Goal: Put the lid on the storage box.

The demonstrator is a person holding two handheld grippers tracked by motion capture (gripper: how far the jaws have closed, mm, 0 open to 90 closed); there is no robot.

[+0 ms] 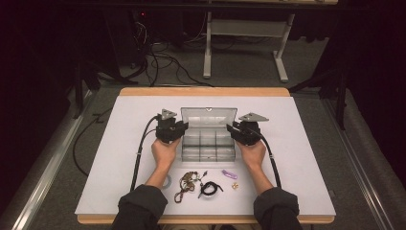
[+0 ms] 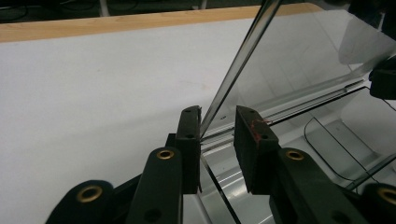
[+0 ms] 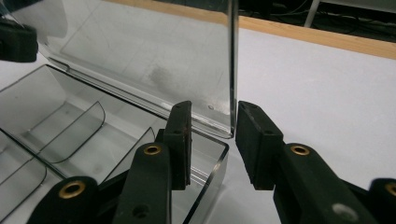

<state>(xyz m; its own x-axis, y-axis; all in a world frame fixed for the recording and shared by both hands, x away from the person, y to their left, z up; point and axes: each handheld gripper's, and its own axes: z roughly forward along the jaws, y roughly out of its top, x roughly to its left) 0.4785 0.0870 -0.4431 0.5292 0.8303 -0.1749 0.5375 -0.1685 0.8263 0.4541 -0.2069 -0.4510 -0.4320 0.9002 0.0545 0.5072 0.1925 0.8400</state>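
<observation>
Two grippers flank a clear compartment box (image 1: 208, 141) at mid-table in the high view: the left gripper (image 1: 178, 132) at its left end, the right gripper (image 1: 234, 130) at its right end. We see the lid (image 1: 208, 117) raised behind the tray and the compartments apparently empty. Near the table's front edge lie a beaded necklace (image 1: 186, 184), a black cord (image 1: 209, 188), a purple piece (image 1: 229, 174) and a small gold piece (image 1: 235, 185), all well apart from the box.

Left gripper view: the jaws stand partly open, astride the lid's side edge (image 2: 233, 70). One pad looks close to the plastic, the other apart from it; we cannot tell whether it touches, and no grip is evident.

Right gripper view: the jaws, likewise partly open, straddle the lid's other side edge (image 3: 232, 65) above the tray's corner (image 3: 219, 156), with a gap on each side.

We judge that the opening is done and that the filling of the compartments is not yet begun.
</observation>
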